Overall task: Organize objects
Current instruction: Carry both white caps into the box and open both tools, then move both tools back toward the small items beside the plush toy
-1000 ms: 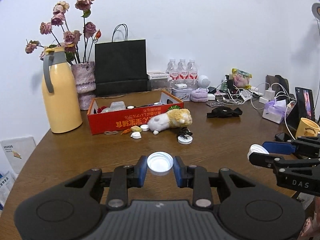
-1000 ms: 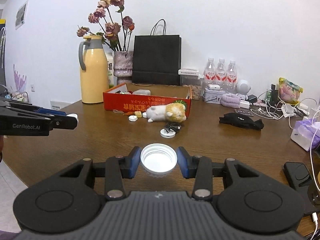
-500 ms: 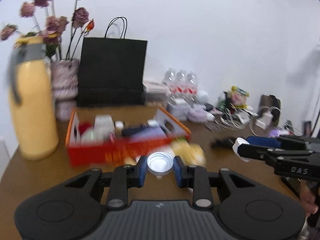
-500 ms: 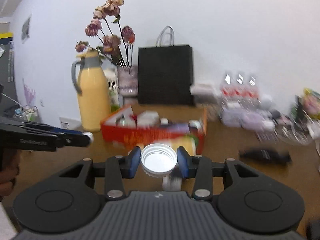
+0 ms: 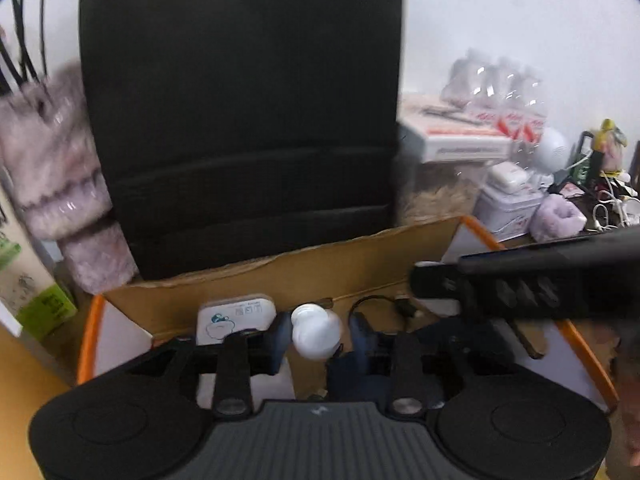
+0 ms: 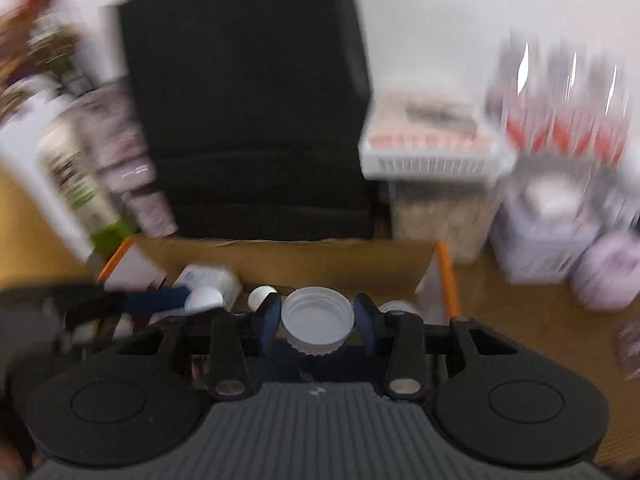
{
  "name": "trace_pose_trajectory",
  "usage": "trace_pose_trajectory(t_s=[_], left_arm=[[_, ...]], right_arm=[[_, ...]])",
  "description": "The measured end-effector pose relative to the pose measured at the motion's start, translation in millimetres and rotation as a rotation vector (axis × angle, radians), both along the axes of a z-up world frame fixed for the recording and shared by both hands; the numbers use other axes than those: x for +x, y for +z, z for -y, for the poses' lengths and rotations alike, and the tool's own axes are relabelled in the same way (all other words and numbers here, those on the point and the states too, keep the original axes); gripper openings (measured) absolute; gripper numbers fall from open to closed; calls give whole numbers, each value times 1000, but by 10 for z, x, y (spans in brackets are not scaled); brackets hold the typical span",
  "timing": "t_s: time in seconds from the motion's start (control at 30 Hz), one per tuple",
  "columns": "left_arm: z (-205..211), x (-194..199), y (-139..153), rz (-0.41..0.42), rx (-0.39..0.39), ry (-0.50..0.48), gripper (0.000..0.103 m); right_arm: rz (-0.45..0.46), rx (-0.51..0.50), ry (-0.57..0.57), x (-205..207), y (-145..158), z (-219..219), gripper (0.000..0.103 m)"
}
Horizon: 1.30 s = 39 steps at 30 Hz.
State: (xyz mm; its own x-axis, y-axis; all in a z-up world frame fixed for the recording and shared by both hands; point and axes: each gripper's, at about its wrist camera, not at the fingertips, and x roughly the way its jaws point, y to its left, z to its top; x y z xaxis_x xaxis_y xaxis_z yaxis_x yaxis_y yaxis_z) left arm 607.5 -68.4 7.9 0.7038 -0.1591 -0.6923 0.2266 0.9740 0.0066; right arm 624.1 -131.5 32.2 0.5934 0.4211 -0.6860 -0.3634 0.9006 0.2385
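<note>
Our left gripper has its blue fingers clenched on a white bottle cap, tilted so that its rounded side faces the camera. We hold it above the open cardboard box, over the box's inside. Just behind the left finger lies a white device with a cartoon print, and behind the right finger a black cable curls along the box floor. The right gripper's body crosses the right side of this view, over the box's orange-edged right flap.

Our right gripper likewise has its fingers closed on a white bottle cap, its hollow side up and ribbed rim showing. It too hangs over the box, near the right end. Through this blurred view we see the left gripper reaching in from the left with its cap at the tip, and a small white round thing just beyond our left finger.

Behind the box stands a black paper bag, with a furry mauve vase to its left. To the right a white basket sits on a clear container, then water bottles and a lilac plush on the wooden tabletop.
</note>
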Motion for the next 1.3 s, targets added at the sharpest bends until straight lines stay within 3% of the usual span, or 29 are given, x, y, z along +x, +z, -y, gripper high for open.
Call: trace_pose_trajectory(t_s=[0.03,0.07,0.1,0.17,0.4,0.53,0.67,0.8,0.93,1.03,1.1,1.2,1.3], left_arm=[[-40,13,-17,-5,-29,9,48],[-77,-9,-13,1,-56,1,52],[-103,-44,3,11,-62,-12,57],[-144,-145,57,46,-39,-24,59],[-271,-660,464,97,-48,-1,64],[-323,-1374,791,199,-61,-50,76],[-382,-2309,881,272,-83,-94,83],[-453,-3280,803,312,-88,-74,91],[-488,-4119,676,322,-50,-10,92],[-493,-4661,585,374,8,87,92],[-470,-4965,505,403,40,148,92],[-477,-5200,437,355,-12,126,92],[-423,-5307,437,340,4,121,92]], right_arm=[[-39,33,-18,111,-67,-15,44],[-63,45,-43,192,-119,-29,54],[-62,33,-56,211,-143,-49,65],[-6,12,-48,134,-123,-48,74],[131,-27,-29,-376,351,107,83],[245,-67,27,-1013,739,302,92],[415,-33,27,-1934,940,710,102],[424,-6,68,-2874,785,1094,103],[439,-14,122,-3771,487,1337,103],[410,-26,43,-4271,237,1533,103],[371,-20,-37,-4524,74,1677,103],[325,-47,-59,-4817,-120,1838,103],[341,-116,-75,-5073,-187,1914,103]])
